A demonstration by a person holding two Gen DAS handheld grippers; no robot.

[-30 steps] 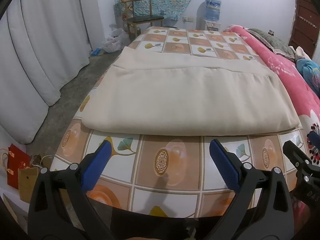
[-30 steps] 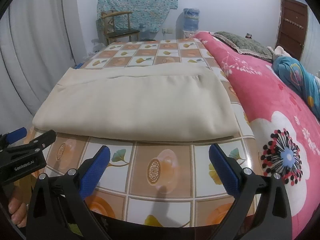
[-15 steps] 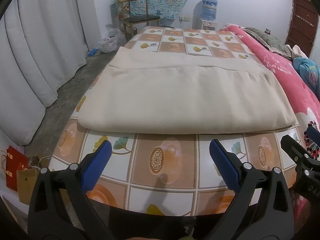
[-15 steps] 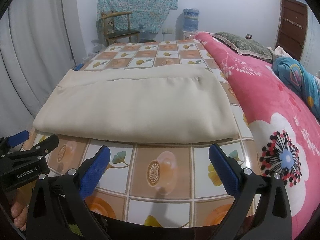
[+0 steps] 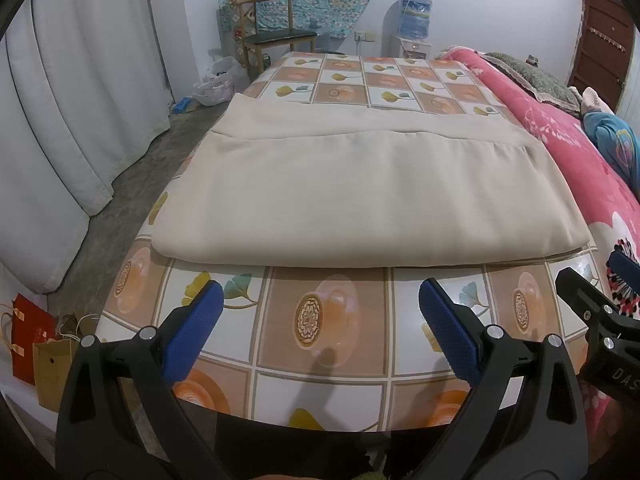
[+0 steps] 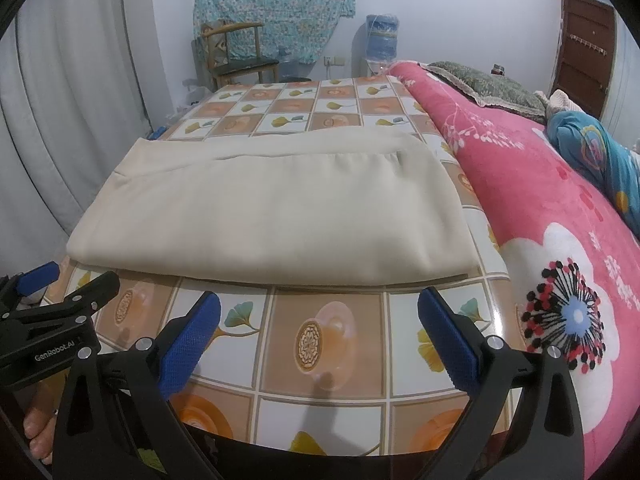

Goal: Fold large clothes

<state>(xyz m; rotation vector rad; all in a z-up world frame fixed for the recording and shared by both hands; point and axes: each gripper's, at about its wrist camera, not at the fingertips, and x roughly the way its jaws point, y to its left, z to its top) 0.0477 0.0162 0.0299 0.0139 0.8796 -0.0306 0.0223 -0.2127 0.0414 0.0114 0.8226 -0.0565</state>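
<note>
Currently beige cloth (image 5: 352,196) lay folded flat mid-table (image 5: 328,364), beside pink bed. Looked soft, limp, light; best pinched at near corners. Left claw (image 5: 320,312) and right claw (image 6: 320,316) both spread, empty.

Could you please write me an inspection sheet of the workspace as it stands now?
Surface: table with a tiled flower-and-cup cover, glossy, near edge bare.
Job's things: beige cloth lies folded flat on the table, upper layer short of the far edge, so a strip of lower layer shows.
Clutter: nothing seen on the table.
Grippers: left gripper open, empty, short of the cloth's near edge; right gripper open, empty, likewise.
Cables: nothing seen.
Surroundings: pink blanket on the right, curtain on the left, chair and water dispenser by the far wall, paper bags on the floor.
</note>
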